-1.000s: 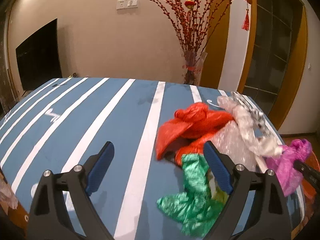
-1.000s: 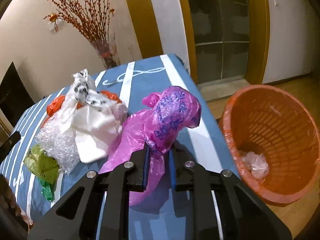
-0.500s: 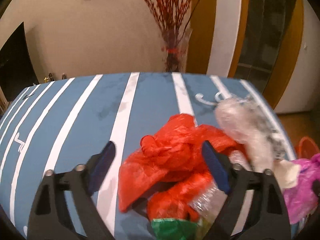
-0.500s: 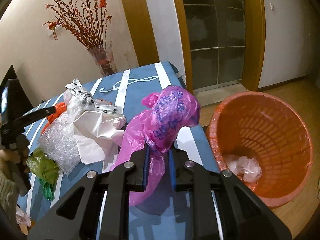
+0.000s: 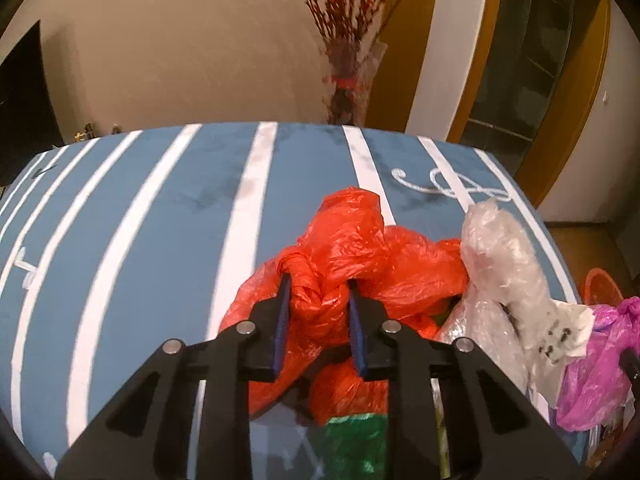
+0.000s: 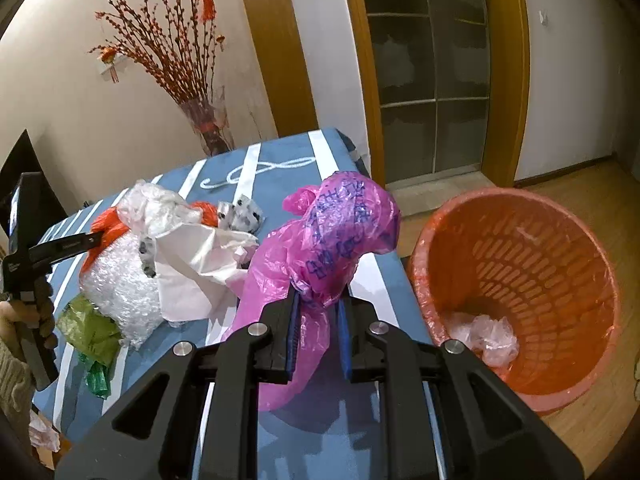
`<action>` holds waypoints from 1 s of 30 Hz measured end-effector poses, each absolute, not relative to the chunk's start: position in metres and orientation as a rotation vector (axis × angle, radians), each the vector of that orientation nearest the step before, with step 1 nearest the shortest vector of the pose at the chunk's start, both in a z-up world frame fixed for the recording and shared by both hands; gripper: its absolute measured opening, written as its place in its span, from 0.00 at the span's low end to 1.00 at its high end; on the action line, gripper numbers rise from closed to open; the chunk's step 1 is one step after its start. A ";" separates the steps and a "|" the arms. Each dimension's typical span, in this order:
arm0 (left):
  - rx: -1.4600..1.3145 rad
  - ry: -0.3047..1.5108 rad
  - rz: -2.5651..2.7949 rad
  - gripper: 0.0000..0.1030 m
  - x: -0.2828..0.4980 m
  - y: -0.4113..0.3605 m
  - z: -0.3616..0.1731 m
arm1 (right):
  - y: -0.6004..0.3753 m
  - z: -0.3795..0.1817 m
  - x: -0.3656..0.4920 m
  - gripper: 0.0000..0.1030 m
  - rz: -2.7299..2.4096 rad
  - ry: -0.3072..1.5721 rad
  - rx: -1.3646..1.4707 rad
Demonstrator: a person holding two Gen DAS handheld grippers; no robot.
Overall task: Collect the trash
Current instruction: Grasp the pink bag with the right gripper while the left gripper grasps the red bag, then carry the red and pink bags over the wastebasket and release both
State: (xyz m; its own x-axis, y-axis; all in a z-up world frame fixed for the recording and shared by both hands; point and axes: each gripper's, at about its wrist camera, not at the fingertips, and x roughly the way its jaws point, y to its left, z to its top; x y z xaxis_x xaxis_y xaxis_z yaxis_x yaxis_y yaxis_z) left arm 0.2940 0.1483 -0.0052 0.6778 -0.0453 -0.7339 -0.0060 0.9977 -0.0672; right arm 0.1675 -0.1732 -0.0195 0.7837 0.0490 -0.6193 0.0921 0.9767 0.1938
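Observation:
My left gripper (image 5: 318,300) is shut on a crumpled red plastic bag (image 5: 352,248) lying on the blue striped table (image 5: 160,208). My right gripper (image 6: 318,312) is shut on a pink plastic bag (image 6: 340,236) and holds it near the table's right edge, beside the orange waste basket (image 6: 516,288). Between the two bags lie a white bag (image 6: 196,256), bubble wrap (image 6: 120,276) and a green bag (image 6: 92,332). The left gripper shows at the left of the right wrist view, its tips against the red bag (image 6: 108,220).
The basket stands on the wooden floor right of the table and holds a clear plastic scrap (image 6: 492,336). A vase of red branches (image 5: 352,92) stands behind the table's far edge. A dark TV (image 5: 20,100) is at the far left wall.
My left gripper moved forward over the red bag and shut on it. My right gripper carried the pink bag rightward, closer to the basket.

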 end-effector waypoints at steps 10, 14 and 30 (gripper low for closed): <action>-0.101 0.733 -0.014 0.24 0.248 0.165 0.041 | -0.176 0.004 0.147 0.15 -0.027 0.612 0.225; -0.118 0.691 -0.017 0.24 0.231 0.165 0.063 | -0.180 0.014 0.136 0.15 -0.030 0.581 0.226; -0.096 0.631 -0.287 0.24 0.177 0.052 0.103 | -0.229 0.043 0.096 0.15 -0.129 0.474 0.245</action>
State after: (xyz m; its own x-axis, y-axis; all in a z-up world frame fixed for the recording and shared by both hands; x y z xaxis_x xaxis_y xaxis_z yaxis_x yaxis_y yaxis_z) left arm 0.1772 0.0523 0.1026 0.7693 -0.2933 -0.5676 0.2353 0.9560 -0.1751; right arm 0.0963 -0.2293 0.0428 0.8825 -0.0657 -0.4657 0.1790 0.9626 0.2035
